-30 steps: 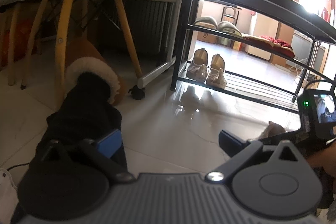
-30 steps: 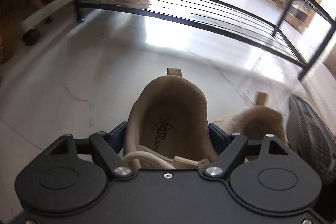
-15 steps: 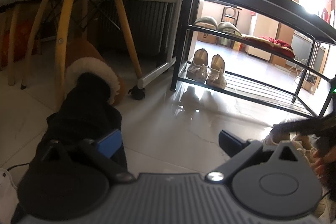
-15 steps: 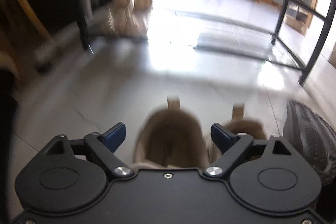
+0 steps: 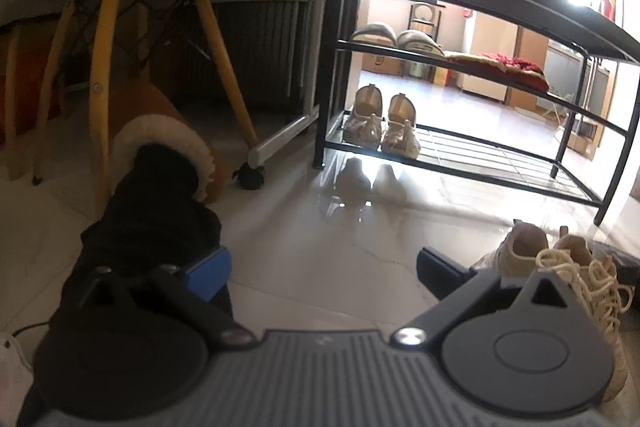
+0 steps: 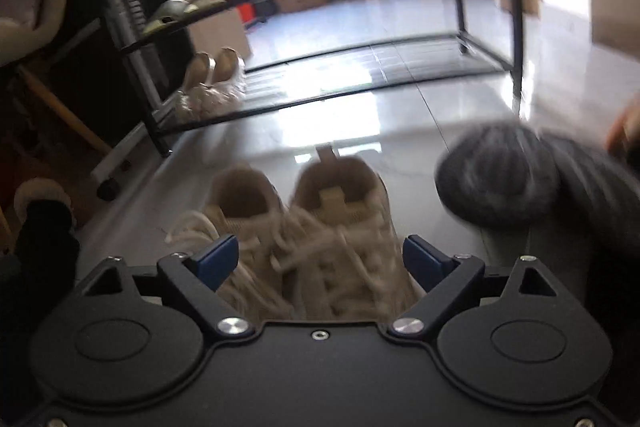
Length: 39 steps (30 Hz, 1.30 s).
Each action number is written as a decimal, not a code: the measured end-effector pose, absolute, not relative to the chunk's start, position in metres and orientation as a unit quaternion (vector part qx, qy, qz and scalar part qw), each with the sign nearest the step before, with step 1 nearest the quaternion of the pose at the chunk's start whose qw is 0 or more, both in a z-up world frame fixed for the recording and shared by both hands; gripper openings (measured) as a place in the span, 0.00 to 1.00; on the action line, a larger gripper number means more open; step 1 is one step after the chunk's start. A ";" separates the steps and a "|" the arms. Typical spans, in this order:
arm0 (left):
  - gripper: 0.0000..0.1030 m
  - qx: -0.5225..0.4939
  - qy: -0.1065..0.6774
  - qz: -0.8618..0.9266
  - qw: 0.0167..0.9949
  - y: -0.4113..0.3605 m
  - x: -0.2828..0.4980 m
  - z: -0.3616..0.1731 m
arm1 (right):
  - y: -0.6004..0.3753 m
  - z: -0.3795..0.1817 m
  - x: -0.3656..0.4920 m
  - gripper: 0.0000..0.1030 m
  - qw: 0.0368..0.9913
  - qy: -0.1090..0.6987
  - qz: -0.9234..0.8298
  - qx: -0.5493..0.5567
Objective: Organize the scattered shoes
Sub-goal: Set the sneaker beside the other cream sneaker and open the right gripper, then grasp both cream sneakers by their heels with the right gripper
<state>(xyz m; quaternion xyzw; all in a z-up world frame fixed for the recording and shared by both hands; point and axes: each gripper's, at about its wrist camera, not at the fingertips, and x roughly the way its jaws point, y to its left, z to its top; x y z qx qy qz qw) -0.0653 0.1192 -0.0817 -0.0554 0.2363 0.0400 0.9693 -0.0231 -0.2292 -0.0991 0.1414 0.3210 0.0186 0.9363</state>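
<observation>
A pair of beige lace-up sneakers (image 6: 312,227) stands side by side on the tiled floor, heels toward the black shoe rack (image 6: 520,27). My right gripper (image 6: 320,259) is open and empty, raised just above and behind the pair, its jaws spanning both. The sneakers also show in the left wrist view (image 5: 560,267) at the right. My left gripper (image 5: 324,267) is open and empty, low over the floor. A black boot (image 5: 156,211) lies by its left finger (image 5: 208,269). Glittery flats (image 5: 380,123) sit on the rack's bottom shelf.
A dark grey shoe (image 6: 512,175) lies right of the sneakers, blurred. A fur-lined brown boot (image 5: 168,135) lies under a wooden-legged chair (image 5: 100,87). Grey slippers (image 5: 396,37) and a red cushion (image 5: 512,61) sit on the middle shelf. A wheeled white frame (image 5: 280,143) stands left of the rack.
My right gripper opened, let go of the beige sneaker and pulled back and up; the sneaker now stands beside its mate. The left gripper has barely moved.
</observation>
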 end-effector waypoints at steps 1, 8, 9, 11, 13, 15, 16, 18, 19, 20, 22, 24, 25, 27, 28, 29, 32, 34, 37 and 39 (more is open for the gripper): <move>0.97 -0.054 0.237 0.040 0.969 0.119 -0.065 -0.082 | -0.229 -0.105 -0.024 0.91 0.933 0.325 0.018 0.151; 0.97 -0.049 0.241 0.043 0.968 0.118 -0.063 -0.083 | -0.230 -0.127 -0.016 0.92 0.923 0.337 0.007 0.185; 0.97 -0.049 0.241 0.043 0.968 0.118 -0.063 -0.084 | -0.232 -0.132 -0.016 0.93 0.918 0.342 0.005 0.203; 0.97 -0.049 0.245 0.045 0.967 0.118 -0.061 -0.084 | -0.232 -0.137 -0.016 0.94 0.912 0.346 0.001 0.220; 0.97 -0.048 0.250 0.049 0.966 0.118 -0.060 -0.085 | -0.228 -0.138 -0.018 0.94 0.915 0.343 -0.003 0.214; 0.97 -0.050 0.252 0.049 0.965 0.118 -0.059 -0.086 | -0.224 -0.139 -0.020 0.96 0.914 0.347 0.001 0.210; 0.97 -0.050 0.252 0.050 0.965 0.118 -0.059 -0.086 | -0.222 -0.139 -0.021 0.96 0.914 0.347 0.001 0.210; 0.97 -0.050 0.249 0.047 0.966 0.118 -0.060 -0.085 | -0.221 -0.139 -0.021 0.96 0.915 0.346 0.001 0.208; 0.97 -0.049 0.248 0.046 0.966 0.118 -0.061 -0.085 | -0.221 -0.139 -0.021 0.96 0.915 0.346 0.002 0.209; 0.97 -0.049 0.248 0.045 0.967 0.118 -0.061 -0.085 | -0.221 -0.139 -0.021 0.96 0.915 0.346 0.002 0.209; 0.97 -0.049 0.247 0.044 0.967 0.118 -0.061 -0.085 | -0.219 -0.139 -0.021 0.96 0.914 0.348 0.001 0.210; 0.97 -0.051 0.247 0.045 0.967 0.119 -0.061 -0.085 | -0.216 -0.139 -0.023 0.96 0.914 0.350 0.004 0.207; 0.97 -0.052 0.248 0.045 0.966 0.119 -0.061 -0.085 | -0.214 -0.138 -0.024 0.97 0.914 0.349 0.007 0.207; 0.97 -0.054 0.248 0.045 0.966 0.119 -0.061 -0.086 | -0.205 -0.136 -0.025 0.97 0.917 0.346 0.025 0.196; 0.97 -0.053 0.248 0.045 0.966 0.119 -0.061 -0.085 | -0.200 -0.134 -0.025 0.97 0.919 0.345 0.034 0.190; 0.97 -0.053 0.248 0.045 0.966 0.119 -0.060 -0.085 | -0.199 -0.134 -0.025 0.98 0.919 0.345 0.036 0.189; 0.97 -0.054 0.247 0.045 0.967 0.120 -0.061 -0.085 | -0.188 -0.134 -0.023 0.99 0.922 0.347 0.031 0.172; 0.97 -0.057 0.246 0.045 0.966 0.121 -0.061 -0.085 | -0.191 -0.134 -0.023 0.99 0.919 0.344 0.030 0.190; 0.97 -0.063 0.247 0.046 0.966 0.123 -0.060 -0.086 | -0.196 -0.131 -0.023 0.98 0.916 0.349 0.036 0.196; 0.97 -0.063 0.247 0.046 0.966 0.123 -0.060 -0.086 | -0.202 -0.122 -0.024 0.95 0.915 0.342 0.031 0.212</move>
